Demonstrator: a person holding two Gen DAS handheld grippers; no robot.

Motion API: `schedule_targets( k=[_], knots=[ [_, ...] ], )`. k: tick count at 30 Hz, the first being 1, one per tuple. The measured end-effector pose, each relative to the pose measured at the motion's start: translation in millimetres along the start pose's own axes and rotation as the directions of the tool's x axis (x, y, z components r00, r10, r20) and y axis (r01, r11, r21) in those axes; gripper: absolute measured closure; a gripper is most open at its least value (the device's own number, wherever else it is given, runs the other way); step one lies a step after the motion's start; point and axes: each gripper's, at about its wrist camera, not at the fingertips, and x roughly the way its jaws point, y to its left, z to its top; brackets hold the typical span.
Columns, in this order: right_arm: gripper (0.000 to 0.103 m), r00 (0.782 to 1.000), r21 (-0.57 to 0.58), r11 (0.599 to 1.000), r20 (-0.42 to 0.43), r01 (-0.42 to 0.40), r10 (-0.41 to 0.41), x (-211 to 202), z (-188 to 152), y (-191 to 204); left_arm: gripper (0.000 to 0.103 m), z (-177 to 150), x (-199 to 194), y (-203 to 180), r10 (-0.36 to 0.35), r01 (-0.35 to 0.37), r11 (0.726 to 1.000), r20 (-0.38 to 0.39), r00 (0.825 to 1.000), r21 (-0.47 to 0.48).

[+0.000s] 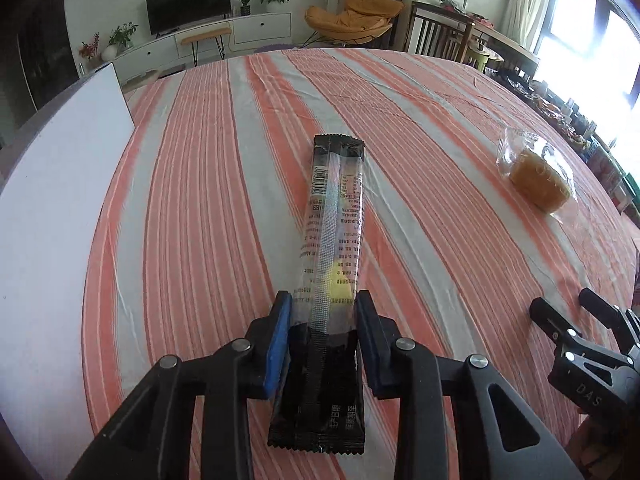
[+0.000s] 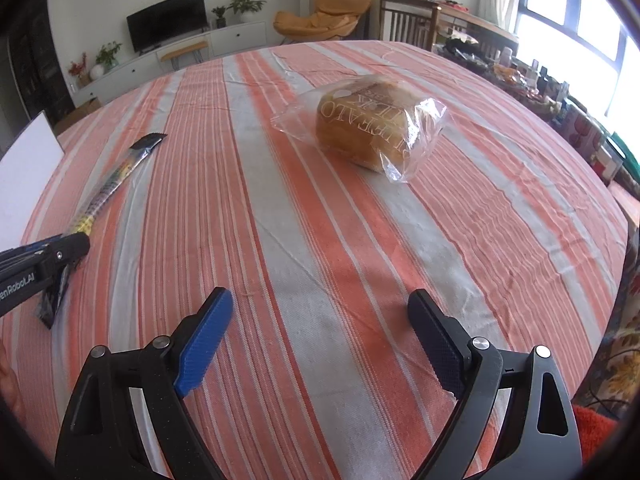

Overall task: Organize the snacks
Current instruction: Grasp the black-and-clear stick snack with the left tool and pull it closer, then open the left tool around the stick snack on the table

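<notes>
A long snack stick in a clear and black wrapper (image 1: 334,232) lies lengthwise on the striped tablecloth (image 1: 208,184). My left gripper (image 1: 325,304) is shut on its near part, a finger on each side. The stick also shows at the left of the right wrist view (image 2: 108,188), with the left gripper (image 2: 76,246) on it. A bun in a clear bag (image 2: 368,124) lies farther out ahead of my right gripper (image 2: 320,300), which is open and empty above the cloth. The bun also shows at the right of the left wrist view (image 1: 536,172).
A white board (image 1: 52,208) lies along the table's left edge. Beyond the far edge stand a TV cabinet (image 1: 216,36), an orange chair (image 1: 352,16) and wooden chairs. Cluttered shelves (image 2: 560,108) run along the right under the window.
</notes>
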Motion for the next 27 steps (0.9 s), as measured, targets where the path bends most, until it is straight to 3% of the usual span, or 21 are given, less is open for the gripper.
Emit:
schedule_targets(
  k=[1,3,7,9,12,27],
  knots=[
    [0.011,1.000,0.001,1.000,0.000,0.001,-0.001,-0.2,-0.1,0.1,0.057,-6.7,-4.2,2.8,-0.006,0.006,1.000,0.008,1.000,-0.004],
    [0.011,1.000,0.003,1.000,0.002,0.003,-0.003,-0.5,-0.6,0.4,0.021,-12.5,-5.0,6.6,-0.011,0.011,1.000,0.010,1.000,-0.002],
    [0.011,1.000,0.002,1.000,0.003,0.002,-0.002,-0.2,0.1,0.5,0.014,-9.5,5.6,7.1,0.051,-0.051,0.999,0.029,0.998,0.014],
    [0.011,1.000,0.001,1.000,0.002,0.002,-0.002,-0.3,0.2,0.3,0.004,-9.2,11.0,7.1,0.070,-0.071,0.997,0.037,0.997,0.026],
    [0.011,1.000,0.001,1.000,0.003,0.000,0.000,-1.2,-0.5,0.6,0.000,-6.9,15.9,10.2,0.077,-0.078,0.997,0.039,0.996,0.006],
    [0.010,1.000,-0.005,1.000,0.005,-0.011,0.011,-1.0,-0.9,2.0,0.000,-4.2,17.7,8.4,0.079,-0.079,0.997,0.046,0.996,0.006]
  ],
)
